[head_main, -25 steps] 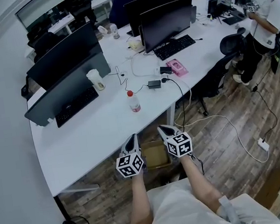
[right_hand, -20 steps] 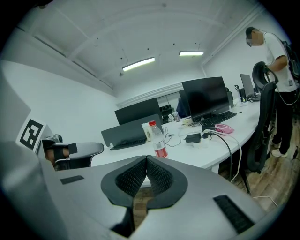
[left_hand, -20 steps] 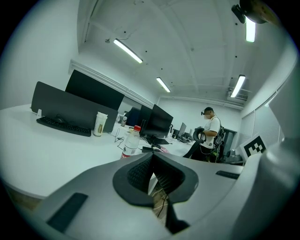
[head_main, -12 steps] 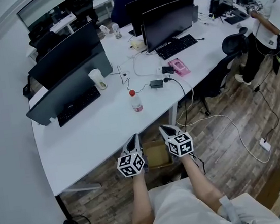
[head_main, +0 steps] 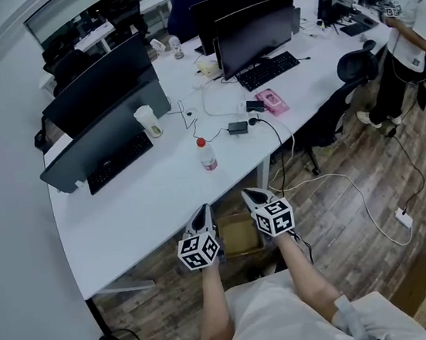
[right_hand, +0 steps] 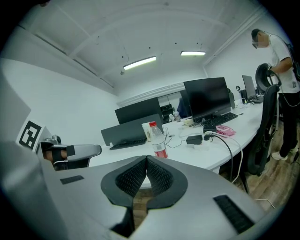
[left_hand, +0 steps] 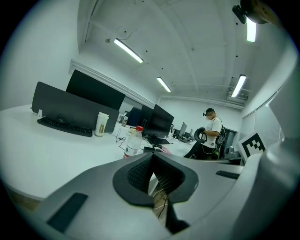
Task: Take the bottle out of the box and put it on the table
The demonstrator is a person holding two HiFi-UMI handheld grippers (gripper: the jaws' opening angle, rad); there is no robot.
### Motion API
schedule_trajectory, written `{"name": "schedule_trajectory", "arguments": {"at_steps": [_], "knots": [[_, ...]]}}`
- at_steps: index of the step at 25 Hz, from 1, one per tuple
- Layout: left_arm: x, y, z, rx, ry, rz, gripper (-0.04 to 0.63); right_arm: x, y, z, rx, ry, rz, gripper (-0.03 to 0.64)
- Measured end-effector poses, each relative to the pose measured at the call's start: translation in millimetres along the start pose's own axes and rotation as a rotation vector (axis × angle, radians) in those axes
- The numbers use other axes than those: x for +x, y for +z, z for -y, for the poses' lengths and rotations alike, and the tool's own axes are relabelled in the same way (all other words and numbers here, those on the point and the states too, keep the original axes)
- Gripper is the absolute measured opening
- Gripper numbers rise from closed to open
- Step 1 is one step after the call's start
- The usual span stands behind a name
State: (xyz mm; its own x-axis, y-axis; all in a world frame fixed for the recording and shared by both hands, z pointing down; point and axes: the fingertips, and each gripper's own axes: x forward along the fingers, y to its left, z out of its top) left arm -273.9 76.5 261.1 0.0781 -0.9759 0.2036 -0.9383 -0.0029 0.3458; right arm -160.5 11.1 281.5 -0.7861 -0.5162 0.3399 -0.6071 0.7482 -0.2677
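A clear plastic bottle (head_main: 206, 154) with a red cap and red label stands upright on the white table (head_main: 147, 205), ahead of both grippers. It also shows in the left gripper view, bottle (left_hand: 133, 140), and in the right gripper view, bottle (right_hand: 158, 139). An open cardboard box (head_main: 237, 234) sits on the floor under the table's front edge, between the two grippers. My left gripper (head_main: 202, 212) is shut and holds nothing, its pads (left_hand: 140, 171) meeting. My right gripper (head_main: 248, 195) is likewise shut and empty, its pads (right_hand: 157, 176) meeting.
Dark monitors (head_main: 103, 102) and a keyboard (head_main: 116, 160) line the table's far side, with a paper cup (head_main: 146, 121), a power adapter (head_main: 235, 127) and cables. A black office chair (head_main: 336, 102) stands at the right. A person (head_main: 408, 23) stands far right. Another cardboard box (head_main: 423, 285) lies on the floor.
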Motion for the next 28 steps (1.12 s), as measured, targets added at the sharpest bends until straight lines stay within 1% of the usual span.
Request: {"name": "schedule_trajectory", "arguments": {"at_steps": [6,11,14,28], "knots": [[-0.2,-0.7,0.4,0.004,-0.002,-0.001,0.015,1.0,-5.3,-2.7,0.005,0.007,-0.014,0.040],[1.7,-0.2,0.9,0.009,-0.010,0.001,0.015,1.4,-4.6,-2.4,-0.025,-0.008,-0.024,0.039],[0.0,0.3,1.1,0.008,-0.011,-0.001,0.014,-0.8,-4.2,-2.9,-0.024,-0.014,-0.022,0.038],[0.8,1.1,3.0,0.024,-0.027,-0.001,0.015,-0.9,4.6,-14.5,-0.052,0.027,0.002,0.038]]}}
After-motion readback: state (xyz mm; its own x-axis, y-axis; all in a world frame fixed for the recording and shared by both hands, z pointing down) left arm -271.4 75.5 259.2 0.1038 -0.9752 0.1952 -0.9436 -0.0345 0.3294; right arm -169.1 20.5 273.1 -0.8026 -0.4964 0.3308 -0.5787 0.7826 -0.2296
